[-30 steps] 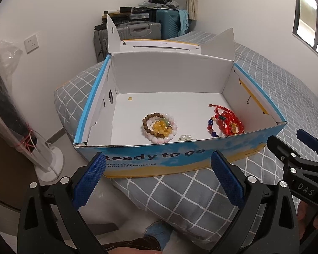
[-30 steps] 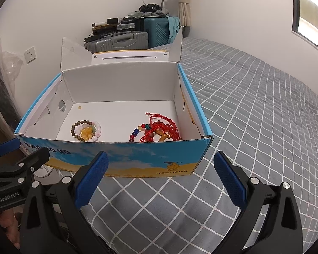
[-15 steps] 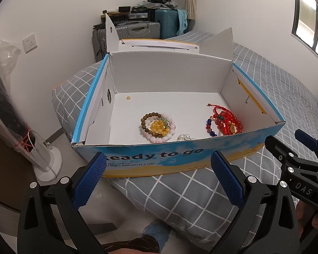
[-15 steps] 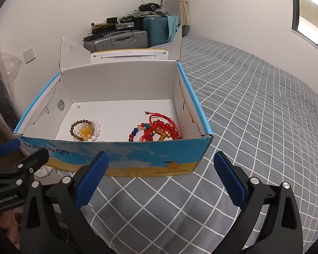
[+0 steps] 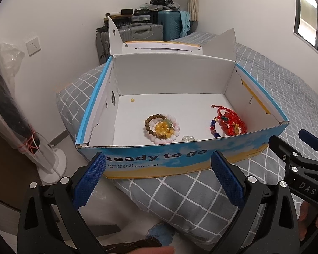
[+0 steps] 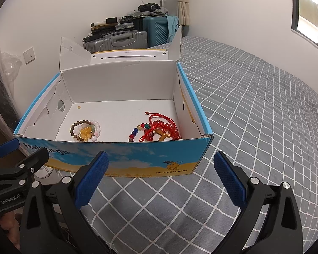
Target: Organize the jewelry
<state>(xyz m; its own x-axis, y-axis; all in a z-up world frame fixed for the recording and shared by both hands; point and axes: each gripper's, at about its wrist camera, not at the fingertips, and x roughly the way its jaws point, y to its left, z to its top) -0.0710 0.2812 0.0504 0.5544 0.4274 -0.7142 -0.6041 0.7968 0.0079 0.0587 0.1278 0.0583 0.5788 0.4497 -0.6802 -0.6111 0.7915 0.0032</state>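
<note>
An open cardboard box (image 5: 154,158) printed with blue sky and sand sits at the corner of a bed (image 6: 254,110) covered in a grey checked sheet. Both grippers hang just in front of the box's near wall, outside it and touching nothing: the left gripper (image 5: 158,178) faces the words "Ready to go", and the right gripper (image 6: 159,178) faces the wall's right half, near a small camel logo. Each has its blue-padded fingers spread wide apart and empty. Inside, on the white floor, a cluster of bead bracelets (image 5: 162,128) (brown, pink-white and yellow rings nested together) lies flat near the middle, ahead of the left gripper. A tangle of red bracelets (image 6: 159,129) lies by the right wall, ahead of the right gripper, its knotted red cord trailing toward the far wall. A small clump of clear beads (image 5: 188,138) rests against the near wall between the two piles, and one loose yellow bead (image 5: 132,100) sits in the far left corner. Compared with a second ago, the jewelry has not moved and both grippers have barely shifted. The box's long side runs left to right across both views.
</note>
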